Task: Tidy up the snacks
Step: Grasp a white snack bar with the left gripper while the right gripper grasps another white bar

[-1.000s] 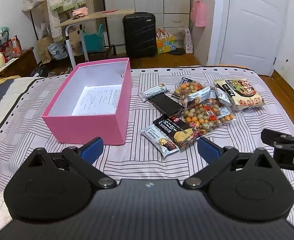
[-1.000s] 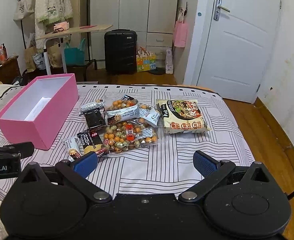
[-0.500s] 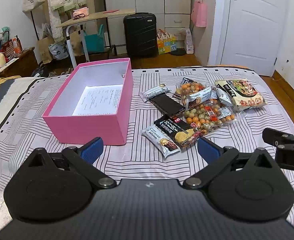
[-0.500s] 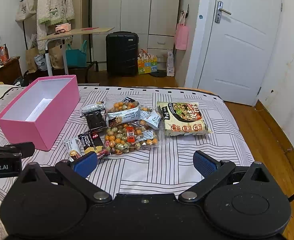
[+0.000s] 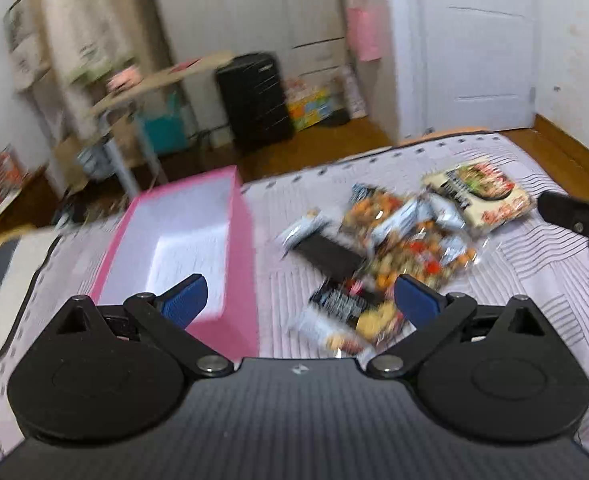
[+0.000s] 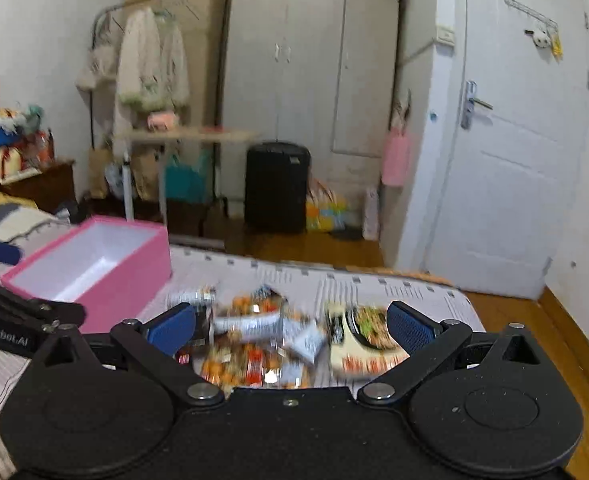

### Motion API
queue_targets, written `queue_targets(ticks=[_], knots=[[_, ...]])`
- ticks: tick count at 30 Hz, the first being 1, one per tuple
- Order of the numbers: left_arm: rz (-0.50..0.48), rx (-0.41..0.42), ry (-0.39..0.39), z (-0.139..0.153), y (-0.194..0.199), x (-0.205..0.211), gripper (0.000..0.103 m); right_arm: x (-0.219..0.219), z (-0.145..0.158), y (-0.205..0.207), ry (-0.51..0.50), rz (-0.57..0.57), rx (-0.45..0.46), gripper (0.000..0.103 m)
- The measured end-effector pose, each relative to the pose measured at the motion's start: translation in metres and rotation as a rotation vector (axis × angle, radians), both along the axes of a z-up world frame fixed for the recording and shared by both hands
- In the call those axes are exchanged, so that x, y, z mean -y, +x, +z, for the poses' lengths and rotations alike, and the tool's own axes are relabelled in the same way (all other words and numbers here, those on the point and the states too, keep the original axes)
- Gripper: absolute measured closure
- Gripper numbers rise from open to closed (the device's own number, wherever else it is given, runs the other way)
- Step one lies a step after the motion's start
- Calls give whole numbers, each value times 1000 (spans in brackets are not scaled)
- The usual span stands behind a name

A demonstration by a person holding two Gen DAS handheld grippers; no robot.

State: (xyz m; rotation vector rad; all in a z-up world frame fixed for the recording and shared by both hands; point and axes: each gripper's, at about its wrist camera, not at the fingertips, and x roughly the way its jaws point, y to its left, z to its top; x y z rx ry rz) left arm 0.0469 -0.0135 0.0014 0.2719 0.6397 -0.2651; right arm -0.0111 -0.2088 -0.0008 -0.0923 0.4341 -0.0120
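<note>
Risks, left to right: our left gripper (image 5: 298, 294) has its fingers wide apart and empty, with the pink box (image 5: 182, 240) wall just beside the left one, so we could clip it and shove it over the soft bed (image 5: 534, 256). Right gripper (image 6: 290, 326) is likewise spread and empty. The snack pile (image 5: 390, 248) sits mid-bed right of the box; overlapped, slick packets could mean a double-grab. Both views are blurred. Behind: suitcase (image 6: 276, 186), wardrobe (image 6: 310, 64), door (image 6: 514, 160).

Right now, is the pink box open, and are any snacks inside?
Open: the pink box has no lid on. Only its white inside shows; the snacks lie beside it on the bed.
</note>
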Motion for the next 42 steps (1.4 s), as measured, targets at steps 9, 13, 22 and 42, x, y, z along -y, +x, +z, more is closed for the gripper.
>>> queue_targets(ticks=[9, 13, 22, 42], knots=[[-166, 14, -102, -31, 82, 35, 13, 45, -49, 100, 213, 61, -174, 9], [-249, 36, -122, -59, 107, 54, 17, 64, -81, 140, 343, 29, -253, 20], [-369, -43, -43, -123, 153, 92, 26, 80, -142, 195, 478, -89, -374, 35], [-264, -227, -277, -124, 168, 71, 84, 67, -138, 162, 363, 15, -318, 75]])
